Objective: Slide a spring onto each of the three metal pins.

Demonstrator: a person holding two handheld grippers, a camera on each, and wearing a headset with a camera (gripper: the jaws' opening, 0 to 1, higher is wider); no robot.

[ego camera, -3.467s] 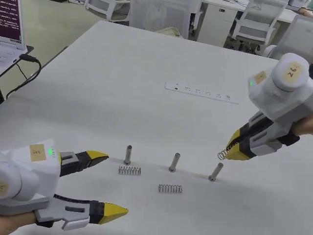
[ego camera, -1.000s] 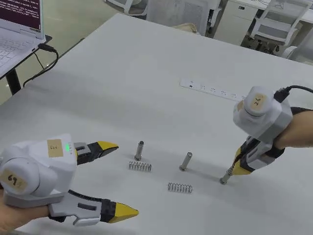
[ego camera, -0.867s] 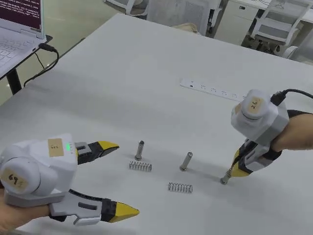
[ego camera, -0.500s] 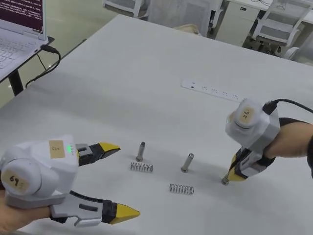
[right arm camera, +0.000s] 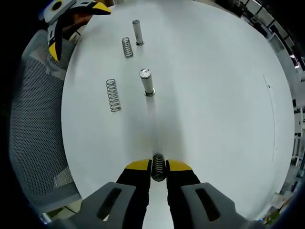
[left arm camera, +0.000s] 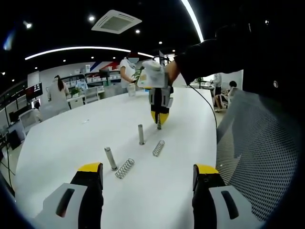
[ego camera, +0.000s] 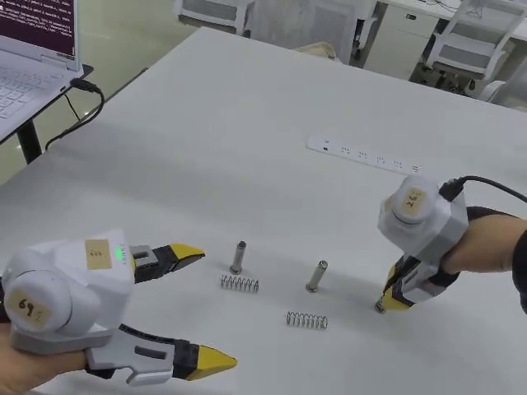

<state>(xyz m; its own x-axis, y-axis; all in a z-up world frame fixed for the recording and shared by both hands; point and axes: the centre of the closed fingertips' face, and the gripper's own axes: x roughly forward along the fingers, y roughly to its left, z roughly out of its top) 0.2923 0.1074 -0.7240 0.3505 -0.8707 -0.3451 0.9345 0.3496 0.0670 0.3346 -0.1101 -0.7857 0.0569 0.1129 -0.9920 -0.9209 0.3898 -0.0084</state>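
Two bare metal pins stand upright on the white table, the left pin (ego camera: 239,257) (left arm camera: 111,158) (right arm camera: 137,32) and the middle pin (ego camera: 316,276) (left arm camera: 141,134) (right arm camera: 147,82). One loose spring (ego camera: 240,284) (right arm camera: 127,47) lies by the left pin, another loose spring (ego camera: 306,320) (right arm camera: 113,95) before the middle pin. My right gripper (ego camera: 394,298) (right arm camera: 158,168) points down, shut on a third spring (right arm camera: 158,172) (left arm camera: 158,123) over the right pin, whose base (ego camera: 380,308) just shows. My left gripper (ego camera: 200,307) (left arm camera: 147,174) hovers open, short of the left pin.
A white power strip (ego camera: 366,156) lies farther back on the table (ego camera: 206,123). A laptop (ego camera: 33,41) with a cable sits on a stand off the far left corner. Office chairs stand beyond the far edge.
My right gripper has come down with the spring over the right pin, which is now mostly hidden. The left gripper stays about where it was; the head camera has shifted a little.
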